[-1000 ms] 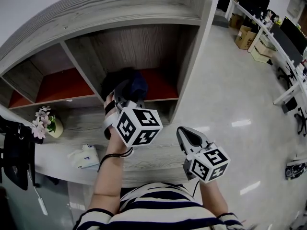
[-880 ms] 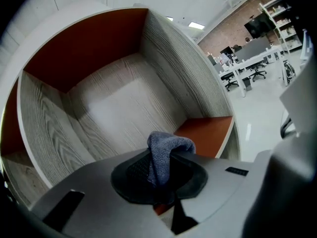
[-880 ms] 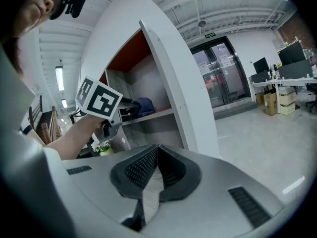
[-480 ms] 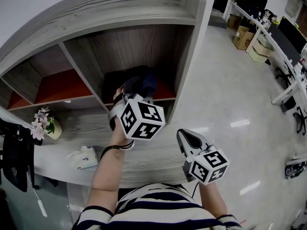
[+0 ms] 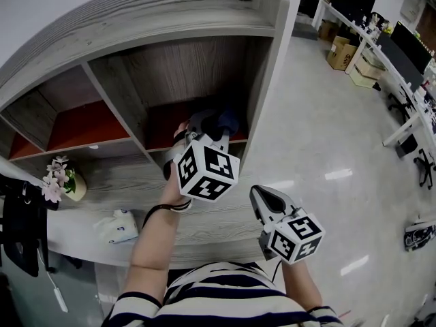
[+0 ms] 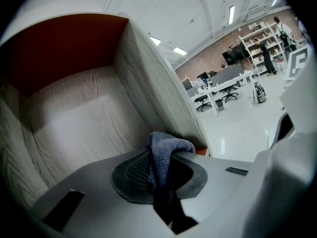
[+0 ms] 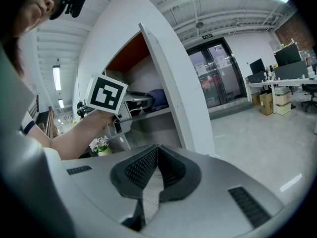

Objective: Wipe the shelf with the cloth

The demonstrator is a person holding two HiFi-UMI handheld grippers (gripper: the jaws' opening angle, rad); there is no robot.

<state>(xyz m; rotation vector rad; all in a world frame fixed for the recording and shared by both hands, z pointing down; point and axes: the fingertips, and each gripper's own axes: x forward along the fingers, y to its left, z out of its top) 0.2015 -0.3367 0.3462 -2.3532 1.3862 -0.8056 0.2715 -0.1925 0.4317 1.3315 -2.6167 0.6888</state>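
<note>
In the head view my left gripper [image 5: 208, 129] reaches into the right-hand compartment of the grey wooden shelf [image 5: 269, 53], shut on a dark blue cloth [image 5: 227, 121] that lies on the red shelf floor [image 5: 163, 125] near its right wall. The left gripper view shows the cloth [image 6: 161, 155] pinched between the jaws, with the compartment's back panel [image 6: 84, 113] and side wall [image 6: 153, 98] just ahead. My right gripper [image 5: 267, 197] hangs shut and empty below the shelf by my body; its own view shows the left gripper [image 7: 141, 102] and cloth [image 7: 157, 97] at the shelf.
A pot of pink flowers [image 5: 60, 181] and a small white packet [image 5: 121, 225] sit on the grey desk top [image 5: 102, 196] to the left. Another red-floored compartment [image 5: 75, 125] lies further left. White floor [image 5: 320, 135] and office desks [image 5: 402, 53] spread to the right.
My left gripper has slid the cloth rightward along the shelf floor, from the middle of the compartment to its right wall. The right gripper has stayed put.
</note>
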